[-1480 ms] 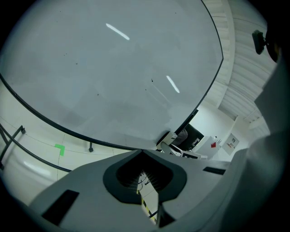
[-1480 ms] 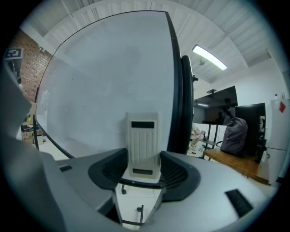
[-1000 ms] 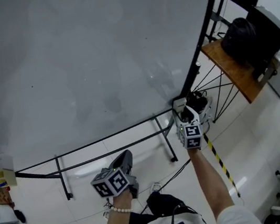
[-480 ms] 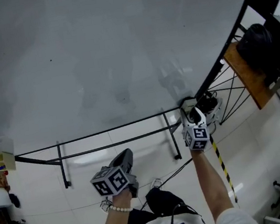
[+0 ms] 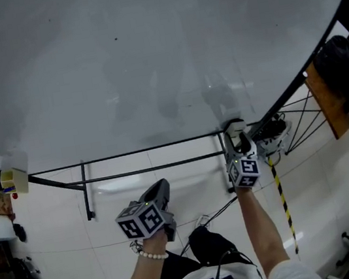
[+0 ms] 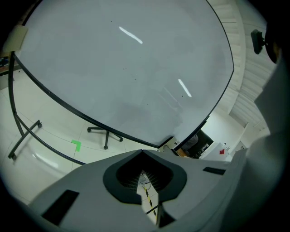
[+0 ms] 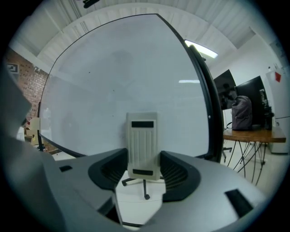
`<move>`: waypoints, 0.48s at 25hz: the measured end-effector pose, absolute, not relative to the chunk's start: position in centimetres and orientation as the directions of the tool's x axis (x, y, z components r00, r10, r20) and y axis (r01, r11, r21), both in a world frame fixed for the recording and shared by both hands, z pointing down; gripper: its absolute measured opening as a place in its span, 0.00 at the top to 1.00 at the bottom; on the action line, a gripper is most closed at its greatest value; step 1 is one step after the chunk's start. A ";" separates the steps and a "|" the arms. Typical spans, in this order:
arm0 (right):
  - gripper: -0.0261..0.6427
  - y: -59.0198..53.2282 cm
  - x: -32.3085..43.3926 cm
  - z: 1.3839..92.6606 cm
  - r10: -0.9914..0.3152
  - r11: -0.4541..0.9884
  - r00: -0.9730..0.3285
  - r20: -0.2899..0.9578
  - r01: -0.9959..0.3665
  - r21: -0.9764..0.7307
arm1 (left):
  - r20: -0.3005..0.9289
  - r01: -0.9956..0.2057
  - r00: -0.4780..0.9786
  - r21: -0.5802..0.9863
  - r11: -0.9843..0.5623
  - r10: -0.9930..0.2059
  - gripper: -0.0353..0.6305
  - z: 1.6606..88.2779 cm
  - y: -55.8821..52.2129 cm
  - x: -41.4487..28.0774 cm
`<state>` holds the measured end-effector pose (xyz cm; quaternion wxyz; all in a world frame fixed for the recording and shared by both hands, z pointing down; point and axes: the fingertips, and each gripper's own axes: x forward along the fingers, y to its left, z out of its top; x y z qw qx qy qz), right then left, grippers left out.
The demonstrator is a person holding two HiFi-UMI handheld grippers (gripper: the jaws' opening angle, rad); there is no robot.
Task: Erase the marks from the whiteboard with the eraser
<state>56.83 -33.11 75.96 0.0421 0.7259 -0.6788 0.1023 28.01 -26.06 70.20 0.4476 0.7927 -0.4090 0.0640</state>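
Right gripper (image 5: 235, 137) up at the corner, left gripper (image 5: 160, 189) held low.
In the head view the right gripper reaches to the lower right corner of the big pale grey whiteboard (image 5: 147, 54) in its black frame, while the left gripper hangs well apart from the board, over the white tiled floor (image 5: 61, 254). In the left gripper view its jaws stand nearly together, only a thin slit showing, with nothing between them. In the right gripper view the jaws clamp the sides of a cream, ribbed, rectangular plastic eraser (image 7: 143, 144), which stands upright before the board, near its right edge.
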 end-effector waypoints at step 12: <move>0.58 -34.4 44.1 75.3 -0.979 -0.023 0.005 0.203 -0.996 -0.090 | 0.446 -0.718 0.637 0.639 -0.274 -0.628 0.97 68.1 -26.3 17.9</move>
